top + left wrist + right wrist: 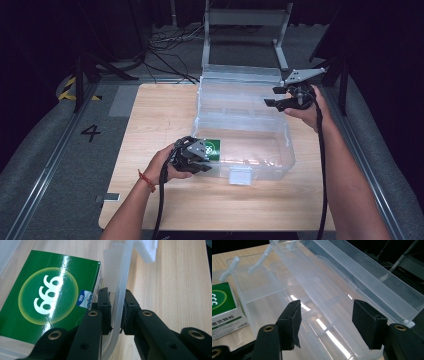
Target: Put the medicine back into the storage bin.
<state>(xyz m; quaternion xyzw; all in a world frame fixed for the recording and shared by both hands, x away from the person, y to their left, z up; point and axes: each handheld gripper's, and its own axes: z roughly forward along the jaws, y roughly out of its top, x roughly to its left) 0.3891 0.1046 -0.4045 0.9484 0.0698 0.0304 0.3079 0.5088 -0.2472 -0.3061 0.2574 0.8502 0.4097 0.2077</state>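
A clear plastic storage box (289, 150) stands on the wooden table with its lid (240, 75) swung up at the back. A green carton marked 999 (212, 148) lies inside at the near left corner. My left gripper (202, 167) is shut on the box's near left wall. The left gripper view shows its pads (106, 307) pinching the clear wall (122, 280), with the green carton (50, 295) just inside. My right gripper (272, 96) hovers open at the box's far right, by the lid. In its own view the right gripper (325, 322) has nothing between its jaws, and the lid (362, 282) lies beyond.
A white latch tab (240, 176) sits on the box's front wall. The wooden table (160, 115) has bare room left of the box and along its front edge. Grey floor, cables and a metal frame (245, 20) lie beyond the table.
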